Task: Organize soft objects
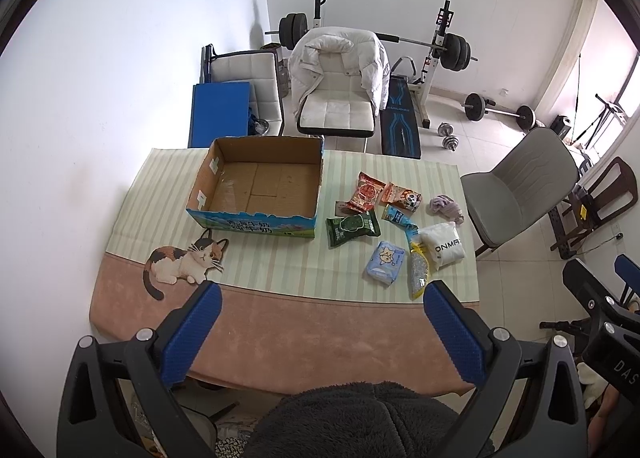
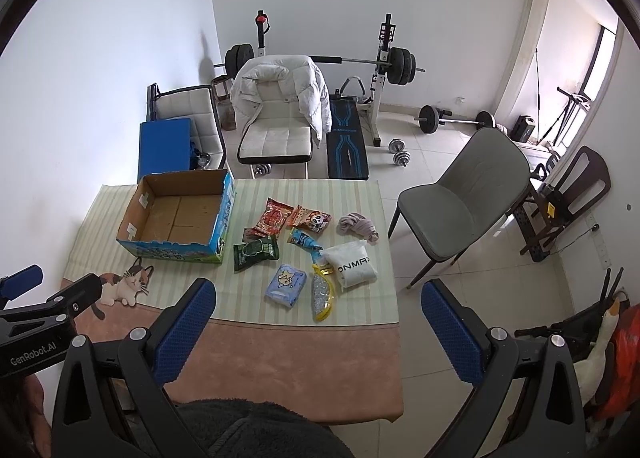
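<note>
An open, empty cardboard box [image 1: 256,185] [image 2: 176,213] stands on the table's far left. To its right lie several soft packets: a green bag [image 1: 352,227] [image 2: 256,254], red snack bags [image 1: 366,191] [image 2: 274,217], a light blue tissue pack [image 1: 386,262] [image 2: 286,284], a white pouch [image 1: 442,246] [image 2: 352,268], a yellow mesh pack [image 1: 418,272] [image 2: 323,294] and a crumpled lilac cloth [image 1: 446,207] [image 2: 358,227]. My left gripper [image 1: 322,298] is open and empty above the table's near edge. My right gripper [image 2: 318,294] is open and empty, near the table's right front corner.
A striped tablecloth with a cat picture [image 1: 184,262] covers the table [image 1: 280,322]. A grey chair [image 2: 460,197] stands right of the table. White chairs [image 1: 336,97], a blue mat and a weight bench stand behind it. The left gripper's body [image 2: 44,318] shows at left in the right wrist view.
</note>
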`<state>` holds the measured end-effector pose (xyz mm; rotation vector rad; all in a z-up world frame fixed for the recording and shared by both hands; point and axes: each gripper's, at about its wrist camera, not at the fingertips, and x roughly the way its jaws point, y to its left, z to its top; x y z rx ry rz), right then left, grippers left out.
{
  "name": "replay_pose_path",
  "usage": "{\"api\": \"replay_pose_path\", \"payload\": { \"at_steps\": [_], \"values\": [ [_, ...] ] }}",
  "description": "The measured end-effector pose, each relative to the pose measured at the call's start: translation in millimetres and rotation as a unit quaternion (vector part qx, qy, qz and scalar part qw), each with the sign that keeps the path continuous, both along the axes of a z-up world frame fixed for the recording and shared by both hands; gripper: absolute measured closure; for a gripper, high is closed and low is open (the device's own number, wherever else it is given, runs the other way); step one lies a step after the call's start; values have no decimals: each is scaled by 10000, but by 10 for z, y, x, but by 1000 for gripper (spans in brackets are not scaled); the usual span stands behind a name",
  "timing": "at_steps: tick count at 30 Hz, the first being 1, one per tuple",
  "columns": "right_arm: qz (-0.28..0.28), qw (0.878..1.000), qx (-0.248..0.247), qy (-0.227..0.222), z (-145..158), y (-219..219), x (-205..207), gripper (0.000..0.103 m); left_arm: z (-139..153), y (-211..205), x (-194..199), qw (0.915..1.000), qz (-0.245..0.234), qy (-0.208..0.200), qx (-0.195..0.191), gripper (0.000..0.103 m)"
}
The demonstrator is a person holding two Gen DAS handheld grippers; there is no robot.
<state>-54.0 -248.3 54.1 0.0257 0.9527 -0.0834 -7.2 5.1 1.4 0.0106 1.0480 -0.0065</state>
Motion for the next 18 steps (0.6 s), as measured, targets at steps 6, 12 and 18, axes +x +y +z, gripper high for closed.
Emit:
{"api": "replay_pose_path", "payload": {
  "at_steps": [6, 12, 18],
  "values": [
    [0, 10000, 61, 23, -51, -6, 21, 0, -33, 6, 9, 10000, -3, -57, 16, 0],
    [-283, 9994, -154, -100, -198, -209, 362, 0, -209, -74, 442, 9990, 95, -389, 192, 0],
    [-228, 9985, -209, 463, -840, -458, 1082, 0, -827, -232, 1275, 9977, -195, 22, 643, 0]
  ]
}}
